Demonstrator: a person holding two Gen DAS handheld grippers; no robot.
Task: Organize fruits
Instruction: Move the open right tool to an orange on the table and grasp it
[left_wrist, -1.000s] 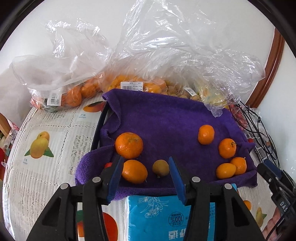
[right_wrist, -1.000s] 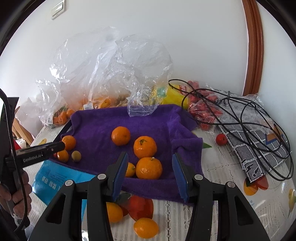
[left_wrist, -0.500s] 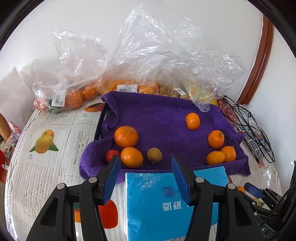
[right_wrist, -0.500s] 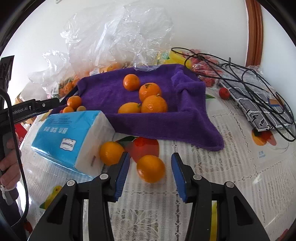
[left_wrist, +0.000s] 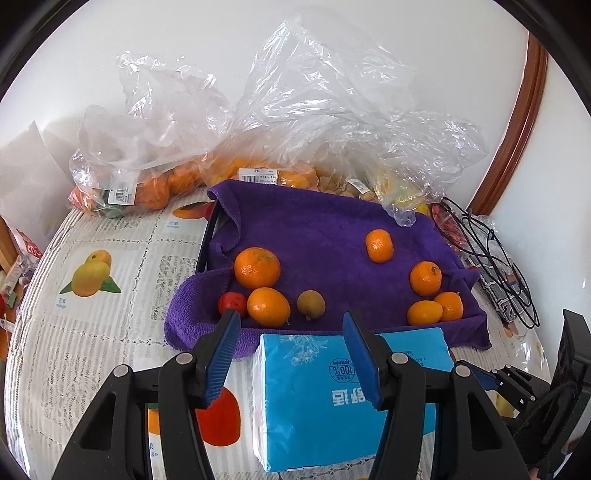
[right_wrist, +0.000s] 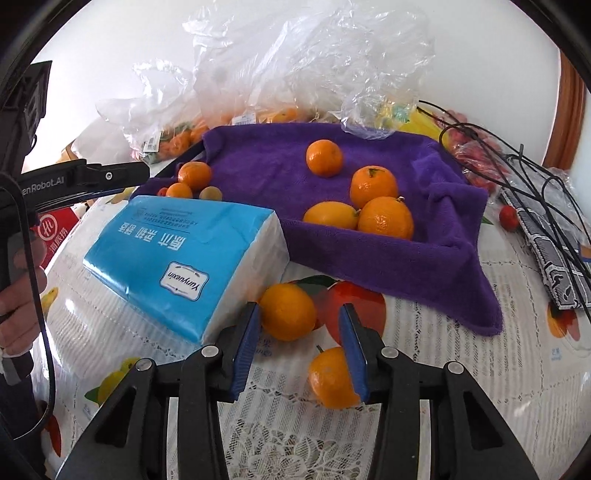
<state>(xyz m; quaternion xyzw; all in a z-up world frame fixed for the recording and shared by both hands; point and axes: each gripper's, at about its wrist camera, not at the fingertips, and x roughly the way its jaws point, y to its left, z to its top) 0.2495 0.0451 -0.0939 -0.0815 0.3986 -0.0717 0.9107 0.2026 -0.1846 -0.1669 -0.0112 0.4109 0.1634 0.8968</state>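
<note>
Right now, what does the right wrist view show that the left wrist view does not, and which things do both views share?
Only the right wrist view shows two loose oranges on the tablecloth: one beside the tissue pack, one between the closing fingers of the right tool, not yet gripped.

Only the left wrist view shows the open left tool from behind, and the mango print.

Both share the purple towel, the blue tissue pack and the clear bags.

Right gripper — black frame, silver screws, blue ribbed pads; left gripper alike, white lettering, black cable at nine o'clock.
</note>
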